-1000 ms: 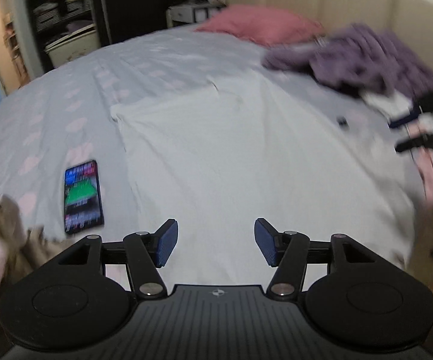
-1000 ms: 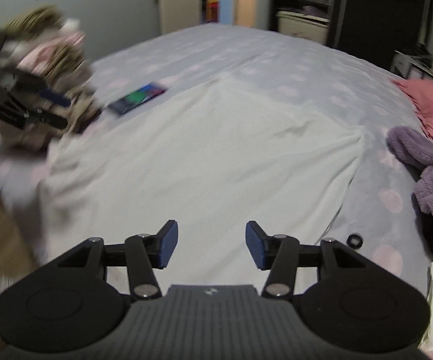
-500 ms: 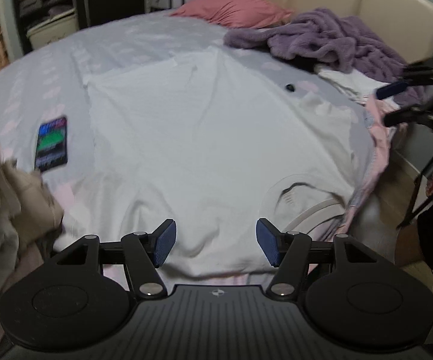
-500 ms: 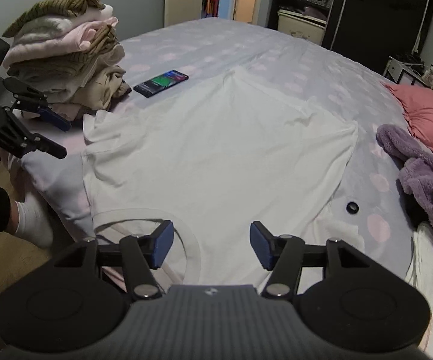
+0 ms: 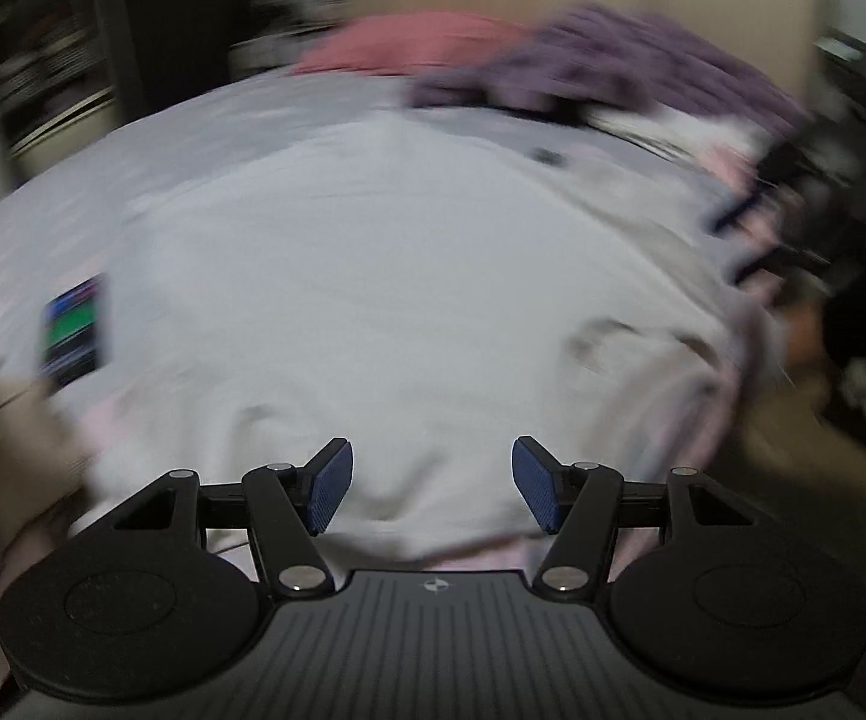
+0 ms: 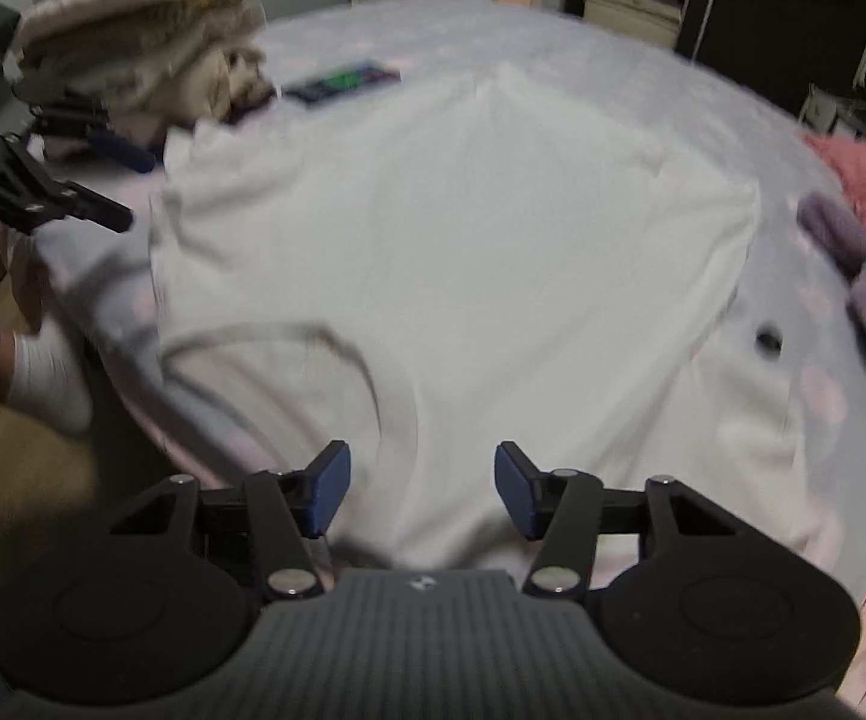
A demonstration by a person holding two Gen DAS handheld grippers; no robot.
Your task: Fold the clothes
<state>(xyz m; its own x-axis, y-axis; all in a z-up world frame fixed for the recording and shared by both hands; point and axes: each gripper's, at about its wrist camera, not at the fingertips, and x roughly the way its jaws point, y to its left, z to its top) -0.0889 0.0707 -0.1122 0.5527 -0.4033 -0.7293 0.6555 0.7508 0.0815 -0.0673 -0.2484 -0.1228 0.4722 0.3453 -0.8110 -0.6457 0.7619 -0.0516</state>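
The large white cotton T-shirt (image 6: 463,252) lay spread flat on the bed's pale lilac spotted sheet (image 6: 583,54), collar end at the near edge, hem far away, so its long axis ran straight ahead of both tools. The left tool (image 5: 431,489) hung over the near left shoulder with its blue pads wide apart, gripping nothing. The right tool (image 6: 422,492), equally wide and empty, sat just right of the neckline (image 6: 336,354). Each tool seemed nearest its own sleeve side; motion blur hid finer detail.

Home bedroom: wide bed (image 6: 583,48) (padded headboard (image 5: 643,6) behind), pink pillow (image 5: 408,45), stacked folded clothes (image 6: 138,24).
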